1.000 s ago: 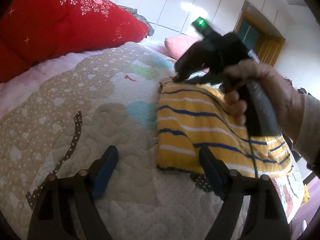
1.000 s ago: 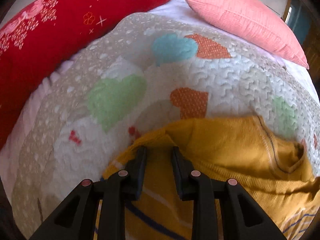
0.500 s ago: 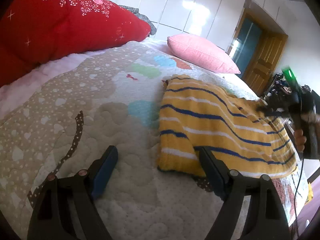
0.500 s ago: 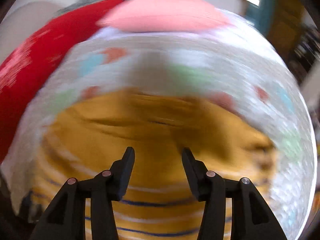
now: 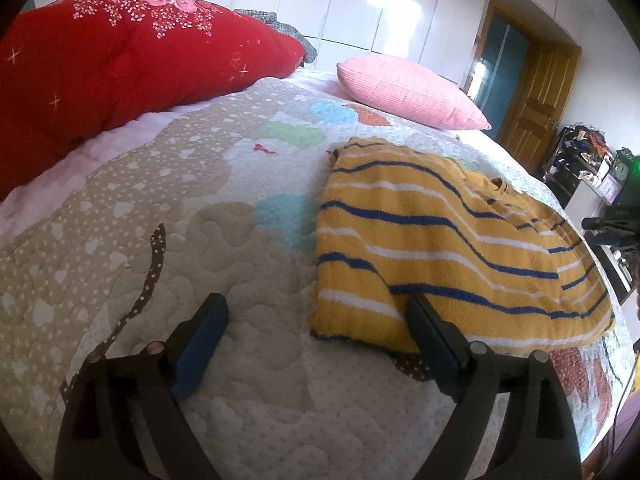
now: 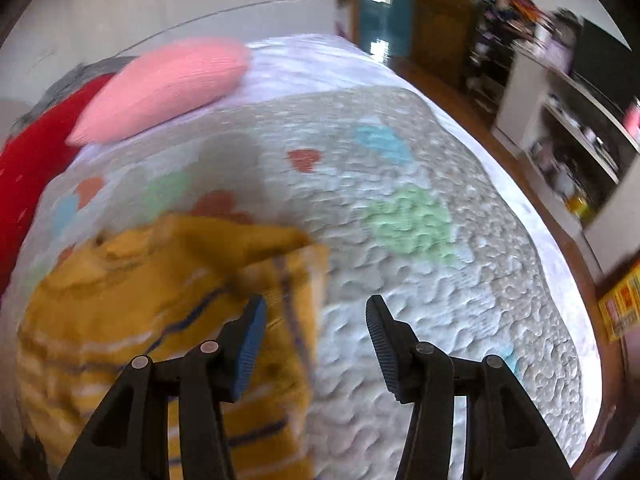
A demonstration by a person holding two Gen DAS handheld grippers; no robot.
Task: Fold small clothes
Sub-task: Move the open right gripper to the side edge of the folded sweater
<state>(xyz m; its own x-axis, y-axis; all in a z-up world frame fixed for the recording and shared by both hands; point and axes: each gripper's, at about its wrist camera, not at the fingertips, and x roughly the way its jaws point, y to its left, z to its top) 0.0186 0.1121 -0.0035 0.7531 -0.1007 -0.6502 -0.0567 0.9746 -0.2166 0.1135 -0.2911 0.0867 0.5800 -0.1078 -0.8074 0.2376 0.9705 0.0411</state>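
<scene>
Only the left view shows the striped sweater (image 5: 448, 256) sharply; both tongs (image 5: 316, 344) (image 6: 314, 340) gape, the right's just widened, holding nothing.

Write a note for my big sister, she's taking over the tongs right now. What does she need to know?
Left tongs: open, empty, low over the quilt, one finger beside the near edge of the yellow striped sweater.
Right tongs: open, empty; the jaws have just been opening, nothing between them. They hang over the sweater's far edge.
Sweater: lying on the quilt, below the pink pillow and red pillow.
Done: it looks folded over once.
Left: probably another fold, then smoothing it flat.
</scene>
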